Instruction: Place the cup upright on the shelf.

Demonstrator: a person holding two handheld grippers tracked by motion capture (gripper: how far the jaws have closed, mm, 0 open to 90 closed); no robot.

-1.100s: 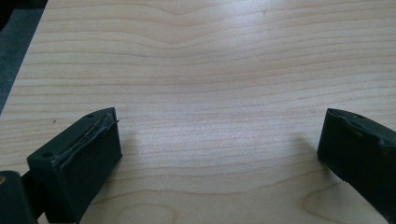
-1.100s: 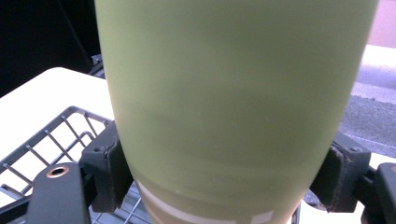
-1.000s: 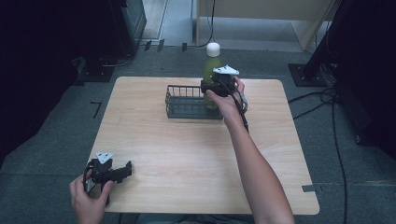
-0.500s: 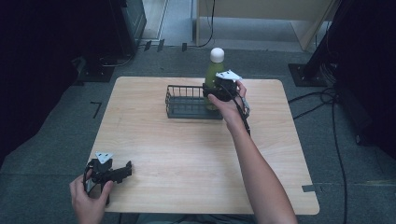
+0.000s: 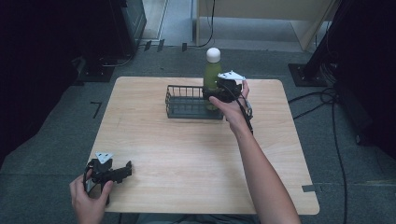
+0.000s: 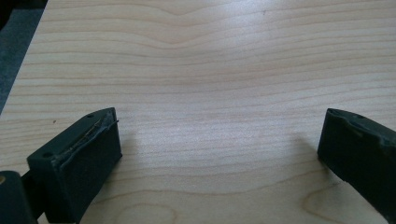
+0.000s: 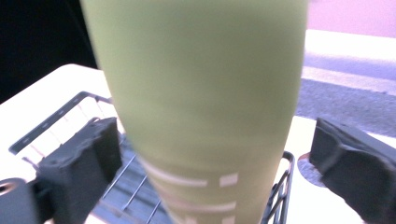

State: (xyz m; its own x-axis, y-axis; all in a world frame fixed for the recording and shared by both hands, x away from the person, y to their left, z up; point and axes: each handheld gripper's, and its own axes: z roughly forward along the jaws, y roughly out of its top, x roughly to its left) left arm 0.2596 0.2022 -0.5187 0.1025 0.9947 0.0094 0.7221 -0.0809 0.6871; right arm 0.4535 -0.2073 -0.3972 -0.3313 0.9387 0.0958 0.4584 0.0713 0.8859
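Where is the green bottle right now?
In the high view, the green bottle stands upright at the right end of the wire basket, near the table's far edge, between the right hand-held gripper's open jaws.

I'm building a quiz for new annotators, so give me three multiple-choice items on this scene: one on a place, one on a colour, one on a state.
1. Where does the green bottle stand?
A. in the right end of the wire basket
B. on the floor
C. beside the left gripper

2. What colour is the bottle's cap?
A. red
B. white
C. black

3. How do the right gripper jaws stand?
A. shut on the bottle
B. shut on the basket rim
C. open on either side of the bottle

Answers: 1 A, the high view shows its base inside the basket; 2 B, the high view shows a white top; 3 C, the right gripper view shows gaps beside both jaws.
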